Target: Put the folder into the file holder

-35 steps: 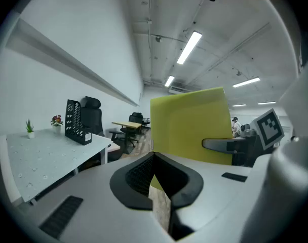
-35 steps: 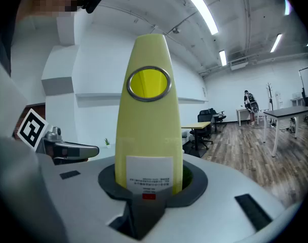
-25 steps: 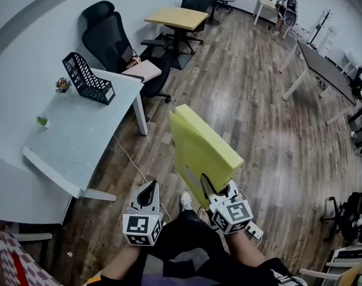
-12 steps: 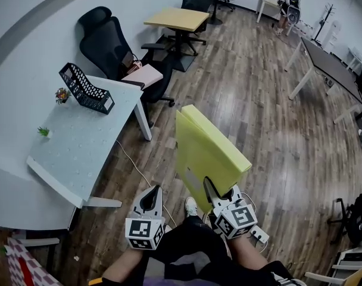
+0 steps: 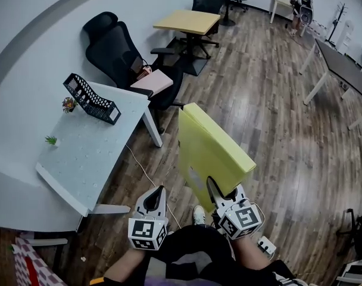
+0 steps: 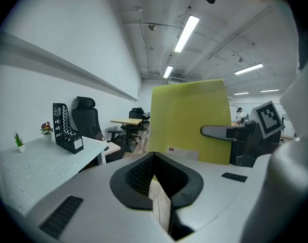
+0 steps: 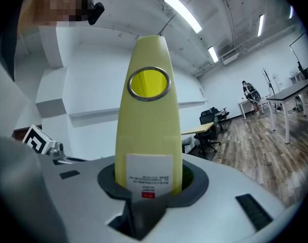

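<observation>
A thick yellow folder (image 5: 214, 151) stands upright in my right gripper (image 5: 221, 190), spine towards the gripper camera (image 7: 149, 130). The jaws hold its lower end and are opening slightly, with the pads still against it. My left gripper (image 5: 153, 198) is shut and holds nothing, level with the right one; its view shows the folder (image 6: 192, 118) to the right. The black mesh file holder (image 5: 90, 99) stands at the back of a white table (image 5: 91, 154), ahead and to the left. It also shows in the left gripper view (image 6: 65, 128).
A small flower pot (image 5: 68, 104) and a tiny green plant (image 5: 51, 140) stand on the white table. Behind it is a black office chair (image 5: 118, 49) with a pink item (image 5: 152, 81). A wooden table (image 5: 187, 21) stands farther off. A power strip (image 5: 265, 246) lies on the floor.
The white table and file holder have shifted right and nearer in the head view. The folder stays upright in the right gripper. The left gripper keeps its place beside it.
</observation>
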A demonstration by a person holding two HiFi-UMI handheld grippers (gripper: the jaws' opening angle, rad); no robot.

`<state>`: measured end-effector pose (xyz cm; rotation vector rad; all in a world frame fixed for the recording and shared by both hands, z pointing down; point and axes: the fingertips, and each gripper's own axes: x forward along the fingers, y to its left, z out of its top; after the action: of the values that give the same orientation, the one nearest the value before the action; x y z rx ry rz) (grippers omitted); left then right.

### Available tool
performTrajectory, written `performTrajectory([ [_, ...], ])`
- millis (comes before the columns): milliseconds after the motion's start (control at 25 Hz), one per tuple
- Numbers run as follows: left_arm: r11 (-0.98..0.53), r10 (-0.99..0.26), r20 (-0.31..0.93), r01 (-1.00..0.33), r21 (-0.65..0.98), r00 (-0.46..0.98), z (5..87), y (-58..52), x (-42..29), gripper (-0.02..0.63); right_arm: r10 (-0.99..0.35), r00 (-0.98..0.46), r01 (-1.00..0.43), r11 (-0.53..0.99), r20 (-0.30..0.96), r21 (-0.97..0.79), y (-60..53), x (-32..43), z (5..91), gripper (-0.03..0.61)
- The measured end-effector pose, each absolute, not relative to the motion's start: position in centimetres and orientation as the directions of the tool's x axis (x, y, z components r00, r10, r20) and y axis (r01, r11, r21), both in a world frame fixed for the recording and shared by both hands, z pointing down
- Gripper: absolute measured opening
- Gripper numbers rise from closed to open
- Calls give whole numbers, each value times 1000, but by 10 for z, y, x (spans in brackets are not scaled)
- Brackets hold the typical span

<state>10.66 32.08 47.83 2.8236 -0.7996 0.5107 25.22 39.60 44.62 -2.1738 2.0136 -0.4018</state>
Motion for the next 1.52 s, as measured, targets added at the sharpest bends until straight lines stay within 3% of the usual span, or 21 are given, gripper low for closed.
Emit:
performTrajectory([
  [600,-770,-581,343,-635,61,738,475,286,145,5,-991,-87,-951,53,98,-303,348,285,449,143],
  [1080,-675,-658,393,-735,70,642,493,259,119,5,-970,-211,-930,161,123,-331,295,275,469,143],
  [1520,-691,-627,381,-711,131,680,500,169,108,5,-966,-200,-945,146,163,-291,211,252,463,143],
])
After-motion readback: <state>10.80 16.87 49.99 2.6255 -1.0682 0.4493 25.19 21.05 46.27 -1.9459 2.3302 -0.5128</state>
